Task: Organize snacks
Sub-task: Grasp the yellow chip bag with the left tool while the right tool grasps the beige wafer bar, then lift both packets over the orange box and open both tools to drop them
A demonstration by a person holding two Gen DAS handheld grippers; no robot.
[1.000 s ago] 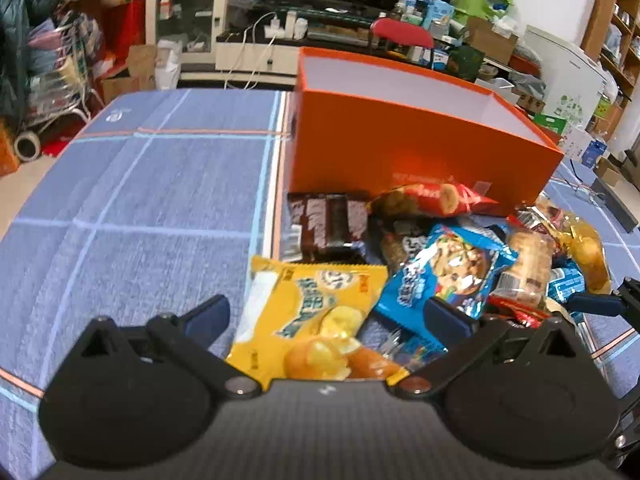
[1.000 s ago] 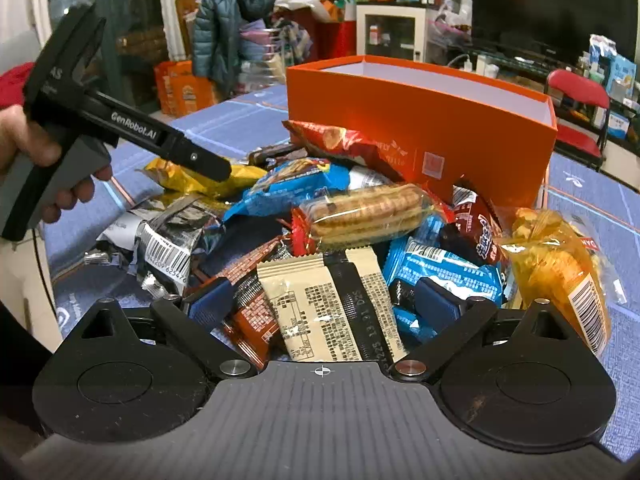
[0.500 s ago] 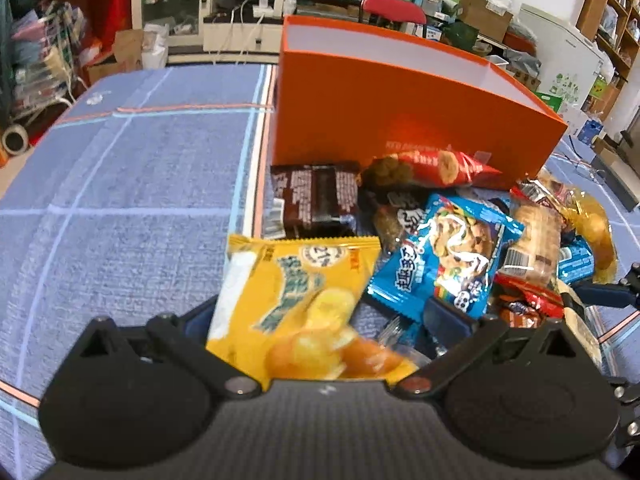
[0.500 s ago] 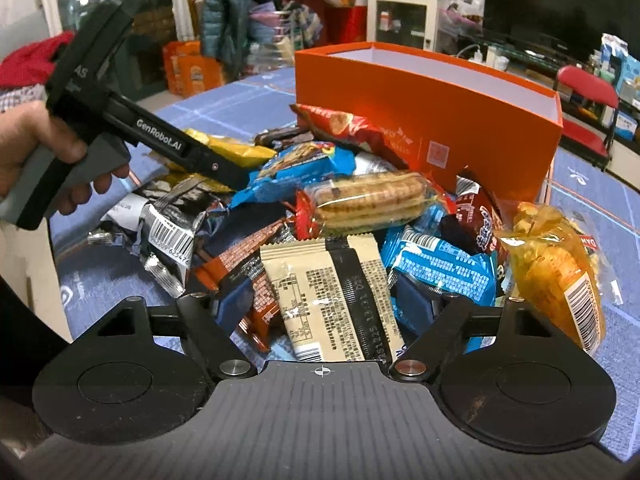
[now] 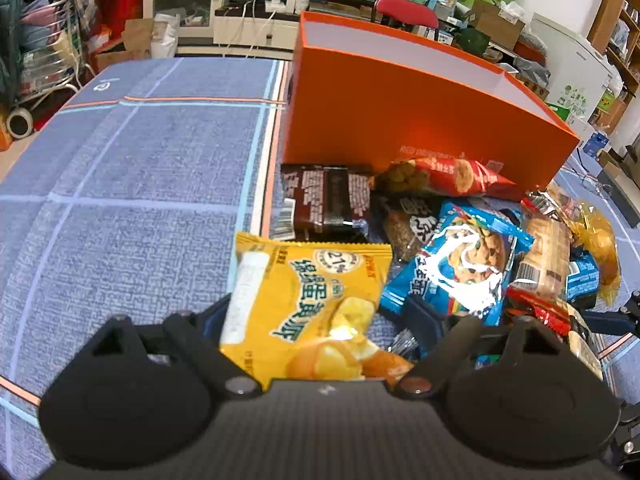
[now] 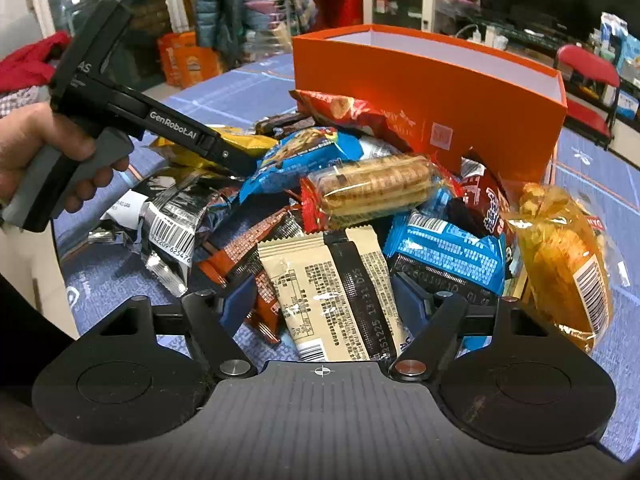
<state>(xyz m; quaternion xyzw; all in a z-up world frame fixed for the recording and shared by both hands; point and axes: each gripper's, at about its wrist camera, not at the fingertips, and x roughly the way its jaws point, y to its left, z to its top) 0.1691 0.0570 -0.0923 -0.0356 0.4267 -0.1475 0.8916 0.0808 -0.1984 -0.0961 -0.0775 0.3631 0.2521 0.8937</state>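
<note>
A heap of snack packets lies on the blue cloth in front of an open orange box (image 5: 420, 120) (image 6: 440, 80). My left gripper (image 5: 320, 316) is closed on the yellow egg-cake packet (image 5: 308, 304), which tilts up between the fingers; the gripper body also shows in the right wrist view (image 6: 132, 120). My right gripper (image 6: 324, 300) has its fingers around a beige and black packet (image 6: 332, 292), narrowed close to its sides. A blue cookie packet (image 5: 460, 264) and a biscuit roll (image 6: 376, 188) lie on the heap.
A brown chocolate packet (image 5: 324, 200) and a red snack bag (image 5: 448, 176) lie against the box front. An orange-yellow bag (image 6: 560, 264) lies at the heap's right. The table cloth (image 5: 120, 200) stretches left of the heap. Room clutter lies beyond.
My left gripper has closed on the yellow packet and lifted it, tilting it up. My right gripper's fingers have narrowed around the beige and black packet and moved closer to the heap.
</note>
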